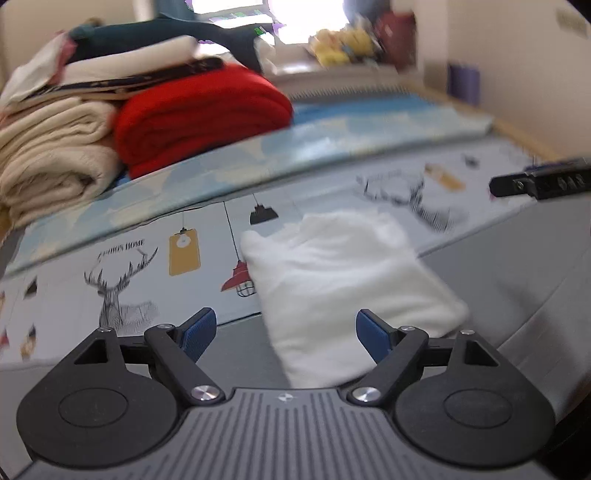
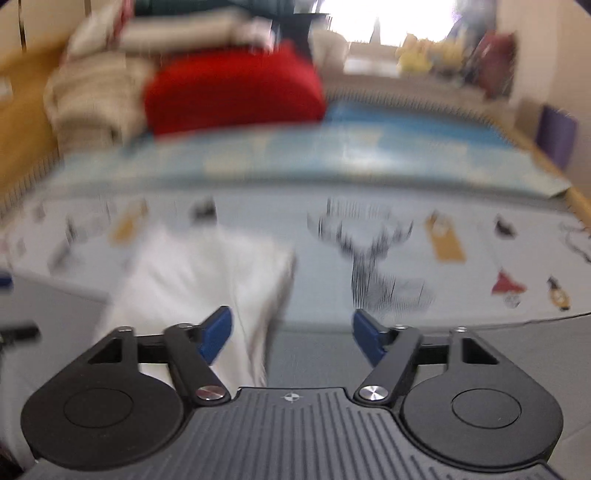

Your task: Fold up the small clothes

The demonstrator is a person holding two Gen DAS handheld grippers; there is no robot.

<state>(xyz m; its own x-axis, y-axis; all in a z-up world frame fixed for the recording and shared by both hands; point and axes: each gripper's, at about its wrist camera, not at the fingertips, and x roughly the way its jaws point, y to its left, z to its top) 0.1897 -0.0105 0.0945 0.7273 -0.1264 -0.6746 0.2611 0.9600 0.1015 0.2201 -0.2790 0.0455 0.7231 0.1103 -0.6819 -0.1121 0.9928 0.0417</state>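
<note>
Left gripper (image 1: pixel 286 334) jaws spread wide, empty — folded white cloth (image 1: pixel 347 280) lies just ahead between them; right gripper (image 2: pixel 291 334) likewise wide, empty — cloth ahead of its left jaw

A: Right wrist view is smeared all over. The white garment (image 2: pixel 192 280) is a streaked patch, folds and edges unreadable, and its near end sits behind the gripper's left finger (image 2: pixel 216 334).

B: Prints on the bedsheet (image 2: pixel 332 221)?

A: The deer print (image 2: pixel 373 266) is just vertical streaks there. Left wrist view is sharper, but the window (image 1: pixel 266 18) is blown out, the yellow items on the sill (image 1: pixel 343 46) can't be identified, and the stack of folded clothes (image 1: pixel 85 122) is cut by the left edge.

B: Other gripper?

A: Only a black tip of the right gripper (image 1: pixel 541 181) shows at the right edge; its jaws are out of frame.
</note>
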